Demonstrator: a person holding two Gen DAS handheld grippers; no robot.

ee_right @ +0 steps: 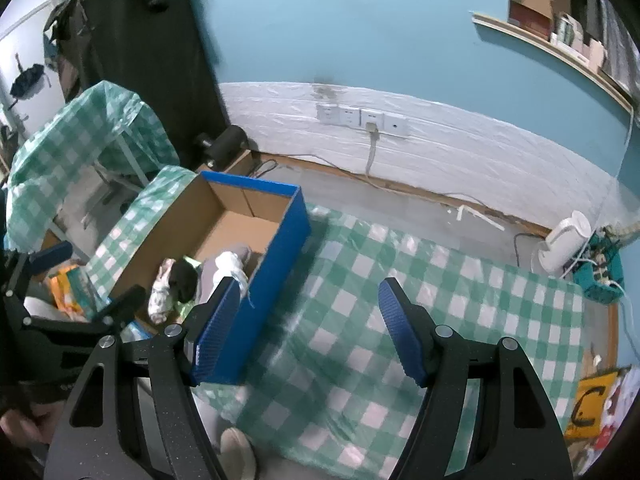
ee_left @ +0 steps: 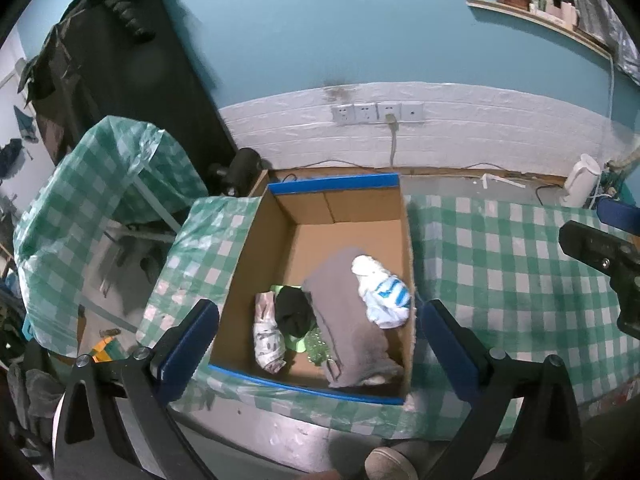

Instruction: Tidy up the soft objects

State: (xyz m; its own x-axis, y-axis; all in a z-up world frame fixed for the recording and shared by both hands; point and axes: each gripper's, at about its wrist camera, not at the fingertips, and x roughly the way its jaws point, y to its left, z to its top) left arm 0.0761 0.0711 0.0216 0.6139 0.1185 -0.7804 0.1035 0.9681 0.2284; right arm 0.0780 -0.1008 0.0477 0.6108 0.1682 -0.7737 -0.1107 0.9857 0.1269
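On the checked tablecloth (ee_left: 500, 264) sat a cardboard box (ee_left: 248, 248) with blue edges, and all the soft things visible lay inside it at the near end. Grey towel (ee_left: 344, 320) was draped along the right side, a white and blue sock (ee_left: 384, 296) on top of it, a black sock (ee_left: 294, 310) beside it, a patterned rolled cloth (ee_left: 268, 332) leftmost, and a bit of green fabric (ee_left: 316, 344) underneath. Left gripper (ee_left: 316, 340) hovered above the box, fingers spread wide, nothing between them. Right gripper (ee_right: 310, 328) hung over the bare tablecloth just right of the box, also spread apart and empty. No loose items showed on the cloth, so the sorting looked mostly done, judging by the layout.

Handling guess: everything was light, limp and not fragile. Nothing would hold its shape. Towel would sag and drag, so best pinched at a folded edge or bunched middle. Socks were small, so grab the thick rolled part. Rolled cloth could unroll if taken by an end. Thin box wall might shift if bumped.
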